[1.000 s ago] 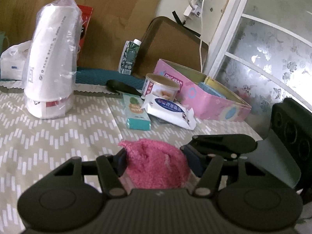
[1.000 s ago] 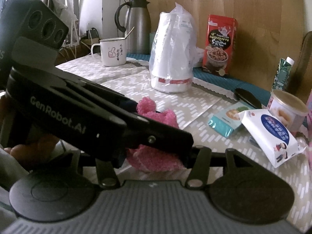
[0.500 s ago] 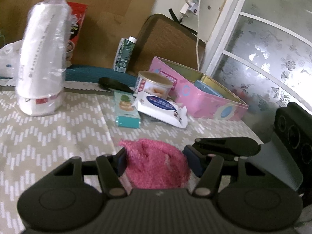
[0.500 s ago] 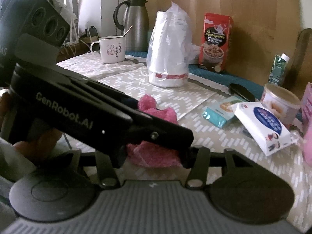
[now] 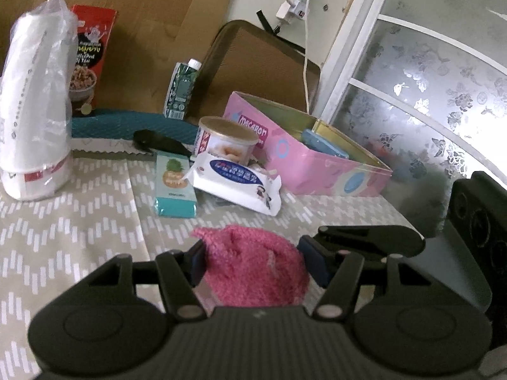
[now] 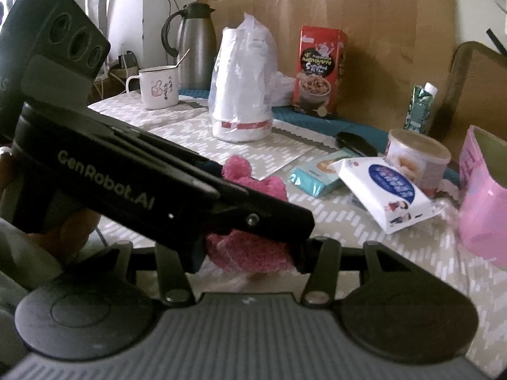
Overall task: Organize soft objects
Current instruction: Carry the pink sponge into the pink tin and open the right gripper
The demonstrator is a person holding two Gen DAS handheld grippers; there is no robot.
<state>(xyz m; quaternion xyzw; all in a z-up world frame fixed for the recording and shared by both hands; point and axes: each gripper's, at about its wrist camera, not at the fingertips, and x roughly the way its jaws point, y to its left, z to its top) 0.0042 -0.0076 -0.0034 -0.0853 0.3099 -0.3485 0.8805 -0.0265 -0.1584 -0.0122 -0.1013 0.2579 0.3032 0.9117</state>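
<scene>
I read "MACARON" on the pink tin (image 5: 320, 171) and "GenRobot.AI" on the left claw (image 6: 250, 240) body crossing my right view. Red cereal box (image 6: 320, 72) lettering is too small to read. Both claws pinch the fuzzy pink cloth (image 5: 256, 269) over the near table (image 5: 79, 221) edge; the right claw (image 5: 309, 264) grips its other side. The tablecloth is beige with white dashes. Behind: brown board, frosted floral glass door (image 5: 427, 95).
</scene>
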